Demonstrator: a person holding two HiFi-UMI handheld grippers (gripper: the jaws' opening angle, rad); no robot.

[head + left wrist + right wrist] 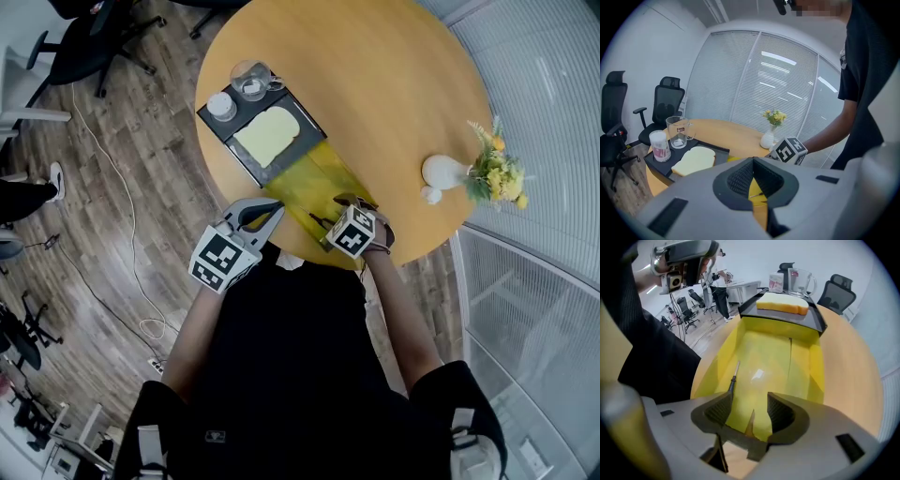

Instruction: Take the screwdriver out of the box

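An open yellow box (309, 178) lies at the round table's near edge. The screwdriver (733, 382) rests inside it along the left wall, thin metal tip pointing away. Its dark handle end runs behind my right gripper's left finger. In the head view the screwdriver (320, 223) is a short dark line. My right gripper (749, 406) is open and low over the box's near end (773, 352), jaws beside the tool but not closed on it. My left gripper (275, 208) hovers shut and empty off the table's edge, left of the box. In its own view its fingertips (753, 161) meet.
A black tray (246, 155) beyond the box carries a bread slice (267, 134), a glass mug (251, 80) and a small cup (222, 105). A white vase of flowers (445, 172) stands at the table's right. Office chairs and a cable sit on the wooden floor to the left.
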